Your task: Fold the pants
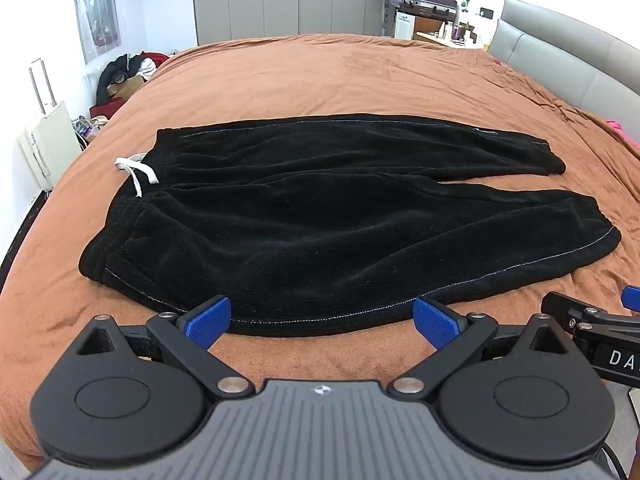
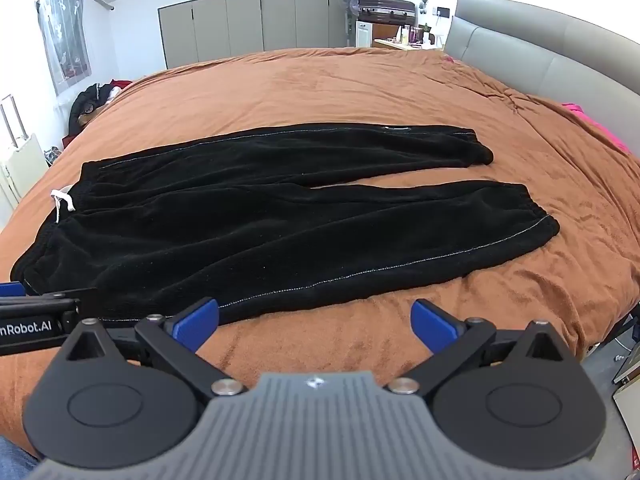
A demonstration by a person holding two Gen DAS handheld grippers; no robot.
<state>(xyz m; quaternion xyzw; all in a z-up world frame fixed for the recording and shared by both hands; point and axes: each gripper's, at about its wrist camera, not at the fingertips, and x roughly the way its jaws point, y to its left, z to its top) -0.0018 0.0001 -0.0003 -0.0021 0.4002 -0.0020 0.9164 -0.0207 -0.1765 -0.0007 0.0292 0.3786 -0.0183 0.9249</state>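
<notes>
Black fleece pants (image 1: 320, 216) lie flat on the brown bedspread (image 1: 320, 72), waistband to the left with a white drawstring (image 1: 136, 172), both legs stretched to the right and apart. They also show in the right wrist view (image 2: 260, 224). My left gripper (image 1: 322, 320) is open and empty, at the near edge of the nearer leg. My right gripper (image 2: 314, 322) is open and empty, just short of the near seam, over the bedspread (image 2: 360, 88). The right gripper's side shows at the right edge of the left wrist view (image 1: 592, 320).
A grey padded headboard (image 1: 560, 52) runs along the right. A pile of clothes (image 1: 128, 72) sits beyond the bed's far left corner, next to a white suitcase (image 1: 48, 136). Grey wardrobes (image 1: 288, 4) line the far wall. A pink cloth (image 2: 600, 128) lies by the headboard.
</notes>
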